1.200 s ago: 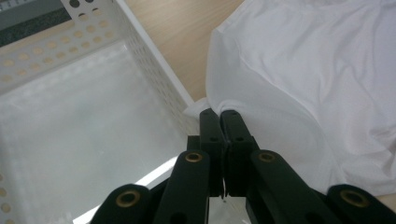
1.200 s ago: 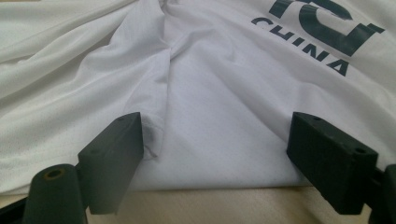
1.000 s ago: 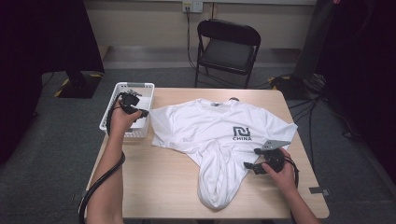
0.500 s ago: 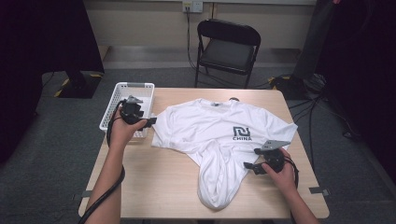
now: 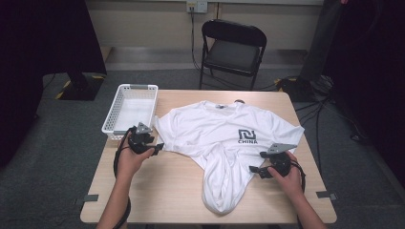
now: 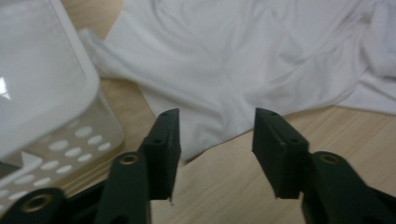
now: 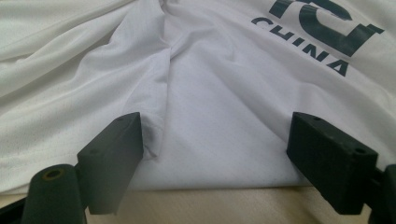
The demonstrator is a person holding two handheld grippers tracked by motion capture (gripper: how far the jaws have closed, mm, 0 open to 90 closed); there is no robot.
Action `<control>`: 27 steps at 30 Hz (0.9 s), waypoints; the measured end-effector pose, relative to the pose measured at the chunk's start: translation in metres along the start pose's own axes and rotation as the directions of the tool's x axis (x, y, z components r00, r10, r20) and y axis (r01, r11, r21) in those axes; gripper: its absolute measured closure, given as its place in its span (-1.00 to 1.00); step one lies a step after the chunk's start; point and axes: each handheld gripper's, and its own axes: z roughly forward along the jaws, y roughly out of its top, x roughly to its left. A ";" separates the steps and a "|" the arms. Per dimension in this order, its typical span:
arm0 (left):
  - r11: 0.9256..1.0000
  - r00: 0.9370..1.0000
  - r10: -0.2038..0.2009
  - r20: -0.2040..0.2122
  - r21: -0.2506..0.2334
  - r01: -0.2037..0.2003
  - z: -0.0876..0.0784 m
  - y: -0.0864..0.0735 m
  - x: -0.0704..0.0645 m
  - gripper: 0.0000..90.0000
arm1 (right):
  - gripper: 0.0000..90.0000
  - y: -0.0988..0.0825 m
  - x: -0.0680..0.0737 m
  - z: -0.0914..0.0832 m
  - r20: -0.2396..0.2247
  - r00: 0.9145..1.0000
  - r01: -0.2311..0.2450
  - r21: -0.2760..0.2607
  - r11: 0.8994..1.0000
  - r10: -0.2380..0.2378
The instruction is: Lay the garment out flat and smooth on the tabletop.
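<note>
A white T-shirt (image 5: 224,131) with a dark "CHINA" print (image 5: 247,136) lies rumpled on the wooden table (image 5: 157,191), its lower part bunched toward the front edge. My left gripper (image 5: 159,147) is at the shirt's left sleeve. In the left gripper view it (image 6: 217,114) stands open, with the sleeve's hem (image 6: 205,135) just ahead between the jaws. My right gripper (image 5: 253,170) rests at the shirt's right side. In the right gripper view it (image 7: 215,120) is wide open, low over a fold of the fabric (image 7: 154,107) near the print (image 7: 322,28).
A white perforated basket (image 5: 131,107) sits at the table's far left corner, close to my left gripper, and shows as basket (image 6: 42,102) in the left gripper view. A black folding chair (image 5: 234,47) stands behind the table. Cables (image 5: 320,100) trail on the floor at right.
My left gripper has come away from the basket, toward me and to the right, up to the shirt's left sleeve. The right gripper has stayed in place.
</note>
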 end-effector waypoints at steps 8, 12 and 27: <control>0.997 0.997 -0.070 -0.023 -0.033 0.070 0.028 -0.017 0.005 0.28 | -0.61 0.000 0.000 0.000 0.001 1.000 -0.001 0.000 1.000 0.001; 0.996 0.996 -0.087 -0.027 -0.018 0.086 0.034 -0.019 0.005 0.34 | -0.61 0.000 0.000 0.000 0.002 1.000 -0.001 0.000 1.000 0.001; 0.997 0.997 -0.068 -0.020 0.034 0.069 0.010 -0.027 0.007 0.91 | -0.60 0.000 0.001 0.000 0.001 1.000 0.001 0.001 1.000 -0.001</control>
